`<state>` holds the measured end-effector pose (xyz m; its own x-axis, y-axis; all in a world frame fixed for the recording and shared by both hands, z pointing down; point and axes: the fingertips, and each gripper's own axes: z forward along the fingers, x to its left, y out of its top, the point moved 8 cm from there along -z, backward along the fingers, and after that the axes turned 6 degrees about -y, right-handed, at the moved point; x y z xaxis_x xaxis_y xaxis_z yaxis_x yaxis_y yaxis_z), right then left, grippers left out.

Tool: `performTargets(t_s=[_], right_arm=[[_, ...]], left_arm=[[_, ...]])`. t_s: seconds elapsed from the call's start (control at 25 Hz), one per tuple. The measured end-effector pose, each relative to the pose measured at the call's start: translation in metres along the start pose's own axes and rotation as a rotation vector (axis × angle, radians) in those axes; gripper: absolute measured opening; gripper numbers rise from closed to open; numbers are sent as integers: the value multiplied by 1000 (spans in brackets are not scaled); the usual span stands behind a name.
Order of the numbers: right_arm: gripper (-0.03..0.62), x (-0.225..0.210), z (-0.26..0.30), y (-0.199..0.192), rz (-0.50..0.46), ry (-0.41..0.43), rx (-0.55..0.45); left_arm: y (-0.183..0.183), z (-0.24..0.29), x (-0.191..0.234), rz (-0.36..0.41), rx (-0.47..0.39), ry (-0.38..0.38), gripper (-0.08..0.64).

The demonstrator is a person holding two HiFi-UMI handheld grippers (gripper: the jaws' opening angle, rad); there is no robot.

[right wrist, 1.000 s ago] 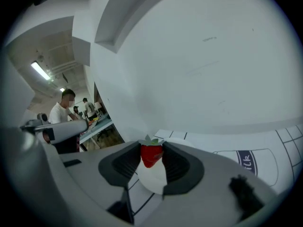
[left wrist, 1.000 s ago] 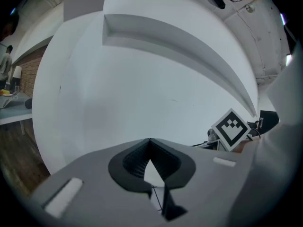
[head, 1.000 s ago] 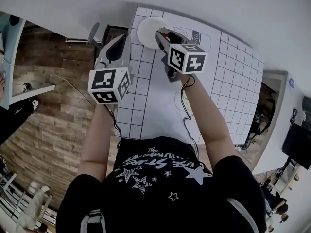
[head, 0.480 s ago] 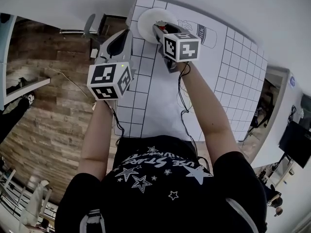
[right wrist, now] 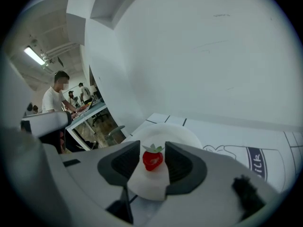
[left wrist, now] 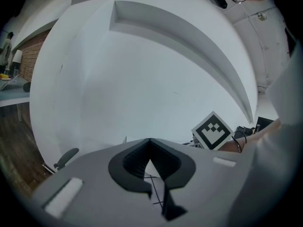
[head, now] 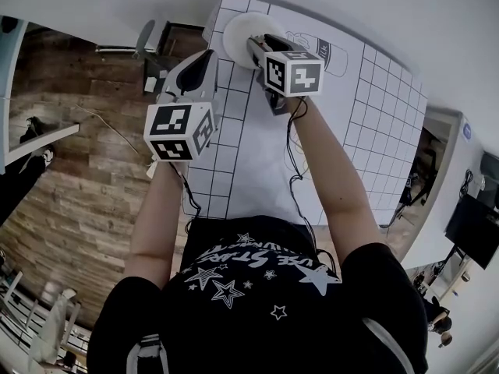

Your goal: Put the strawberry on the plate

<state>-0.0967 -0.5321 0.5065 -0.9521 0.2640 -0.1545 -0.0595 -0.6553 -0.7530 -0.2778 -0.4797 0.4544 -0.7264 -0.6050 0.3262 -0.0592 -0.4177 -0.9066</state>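
A small red strawberry (right wrist: 152, 160) with a green top sits between the pads of my right gripper (right wrist: 152, 145), over the near part of the white plate (right wrist: 177, 132). The jaws are opening, and a thin gap shows on each side of the berry. In the head view the right gripper (head: 262, 50) reaches over the plate (head: 236, 31) at the table's far left corner, and the strawberry is hidden behind it. My left gripper (head: 195, 67) hangs over the table's left edge, off to the plate's left. Its jaw tips meet with nothing between them (left wrist: 150, 141).
The white table mat (head: 257, 162) carries a grid of lines and a printed milk-carton drawing (right wrist: 255, 160) to the right of the plate. Past the table's left edge lie a wooden floor and a grey chair (head: 145, 44). People stand at desks (right wrist: 54, 98) in the background.
My right gripper has moved a little farther out over the plate. The left gripper has drifted slightly to the right and stays shut.
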Motion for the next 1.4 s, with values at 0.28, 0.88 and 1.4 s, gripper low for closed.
performTargets(t_s=[0.28, 0.88, 1.4], right_arm=[[158, -2, -22, 1, 42, 17, -38], [112, -1, -108, 0, 79, 39, -143], [43, -57, -216, -48, 181, 112, -227]], left_arm=[[8, -4, -2, 2, -15, -10, 9], [21, -47, -57, 36, -56, 15, 9], [6, -73, -182, 75, -90, 62, 9]])
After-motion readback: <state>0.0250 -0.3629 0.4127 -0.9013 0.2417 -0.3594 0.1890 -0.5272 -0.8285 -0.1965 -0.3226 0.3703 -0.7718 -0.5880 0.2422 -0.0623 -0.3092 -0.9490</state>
